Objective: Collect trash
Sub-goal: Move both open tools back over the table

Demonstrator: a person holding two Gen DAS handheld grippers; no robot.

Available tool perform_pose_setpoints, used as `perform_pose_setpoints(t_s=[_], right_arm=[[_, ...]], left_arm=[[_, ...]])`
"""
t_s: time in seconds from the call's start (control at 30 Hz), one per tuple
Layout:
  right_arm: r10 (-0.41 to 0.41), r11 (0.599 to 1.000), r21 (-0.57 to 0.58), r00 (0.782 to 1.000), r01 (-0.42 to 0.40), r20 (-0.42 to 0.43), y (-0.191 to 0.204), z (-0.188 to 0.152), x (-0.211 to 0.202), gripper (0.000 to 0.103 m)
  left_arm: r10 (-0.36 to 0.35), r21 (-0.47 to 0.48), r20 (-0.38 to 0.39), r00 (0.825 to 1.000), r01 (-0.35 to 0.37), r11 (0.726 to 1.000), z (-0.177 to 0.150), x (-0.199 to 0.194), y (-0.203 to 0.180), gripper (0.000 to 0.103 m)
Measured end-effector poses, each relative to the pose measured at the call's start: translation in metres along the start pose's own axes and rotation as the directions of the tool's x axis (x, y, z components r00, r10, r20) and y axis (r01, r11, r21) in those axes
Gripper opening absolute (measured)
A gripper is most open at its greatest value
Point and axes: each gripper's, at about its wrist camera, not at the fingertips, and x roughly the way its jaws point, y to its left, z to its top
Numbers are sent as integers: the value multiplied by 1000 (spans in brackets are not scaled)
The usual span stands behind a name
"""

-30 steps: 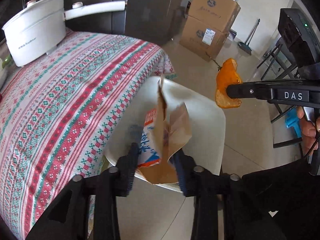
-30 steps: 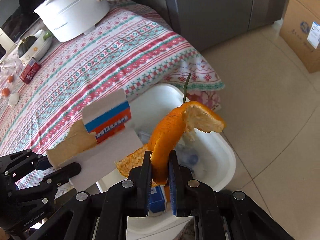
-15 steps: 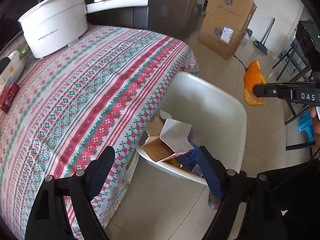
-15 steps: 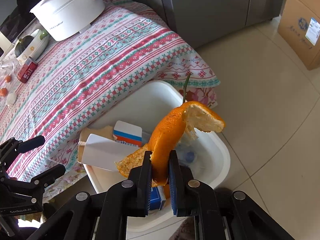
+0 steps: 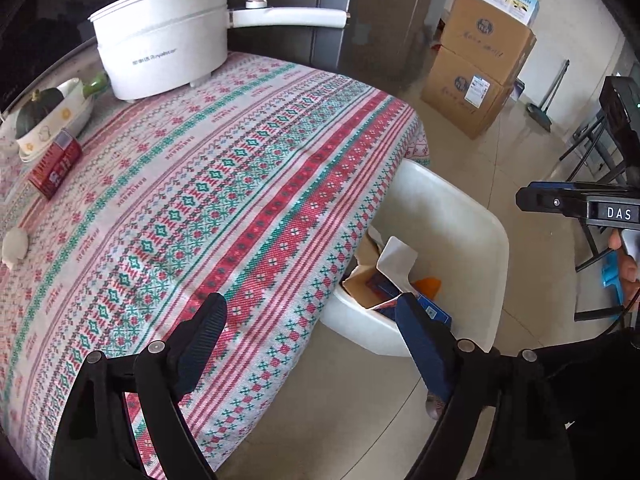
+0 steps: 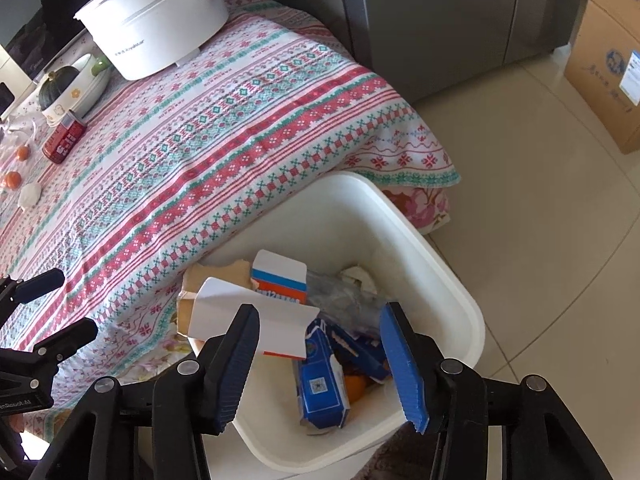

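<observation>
The right gripper [image 6: 324, 364] hangs over the white bin [image 6: 436, 276], its jaws just spread and holding nothing. The orange peel [image 6: 356, 388] lies low in the bin, mostly hidden behind a blue carton [image 6: 320, 388]. The torn cardboard box [image 6: 248, 312] rests on top. The left gripper [image 5: 312, 344], jaws wide and empty, hovers beside the bin at the tabletop [image 5: 200, 200] edge, whose cloth hides part of the bin's rim.

Right claw [image 6: 326, 364]: jaws just opened, empty, above bin
Bin [image 6: 452, 276]: white, beside worktop [image 6: 224, 132], holding torn carton [image 6: 256, 316], blue box [image 6: 320, 384], orange peel [image 6: 356, 388]
</observation>
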Motion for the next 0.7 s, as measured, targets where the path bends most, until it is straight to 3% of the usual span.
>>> perform_pose_setpoints(t_s=[0.43, 0.7], right_arm=[[35, 998, -61, 999, -34, 28, 60, 17, 4, 68], [70, 993, -99, 997, -67, 33, 112, 29, 17, 73]], left_arm=[[48, -111, 31, 998, -45, 993, -11, -29, 54, 88], [113, -209, 48, 993, -100, 973, -24, -50, 106, 90]])
